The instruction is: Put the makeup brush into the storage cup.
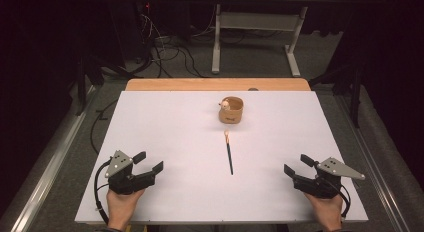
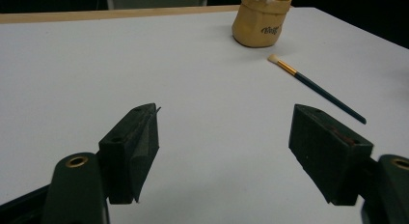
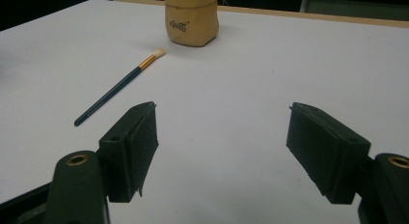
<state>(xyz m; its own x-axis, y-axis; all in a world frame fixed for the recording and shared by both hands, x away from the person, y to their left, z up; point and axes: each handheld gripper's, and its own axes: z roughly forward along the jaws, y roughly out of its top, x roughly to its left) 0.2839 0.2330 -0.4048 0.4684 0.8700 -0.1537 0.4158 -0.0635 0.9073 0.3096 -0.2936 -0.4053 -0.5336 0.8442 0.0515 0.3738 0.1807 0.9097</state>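
Note:
A dark-handled paintbrush (image 1: 229,153) with a pale tip lies flat on the white table (image 1: 165,122), tip pointing away from me. Beyond its tip stands a small tan pouch-like holder (image 1: 231,110) with something pale inside. My left gripper (image 1: 148,162) rests open at the table's near left, nothing between its jaws. My right gripper (image 1: 298,164) rests open at the near right, also holding nothing. In the left gripper view the paintbrush (image 2: 316,88) lies to the right ahead and the holder (image 2: 261,19) stands farther off. The right gripper view has the paintbrush (image 3: 119,87) at left and the holder (image 3: 191,18) beyond.
A wooden strip (image 1: 217,84) runs along the table's far edge. Behind it stands a grey desk frame (image 1: 257,37) among cables on the floor. Metal rails (image 1: 55,157) flank the table's sides.

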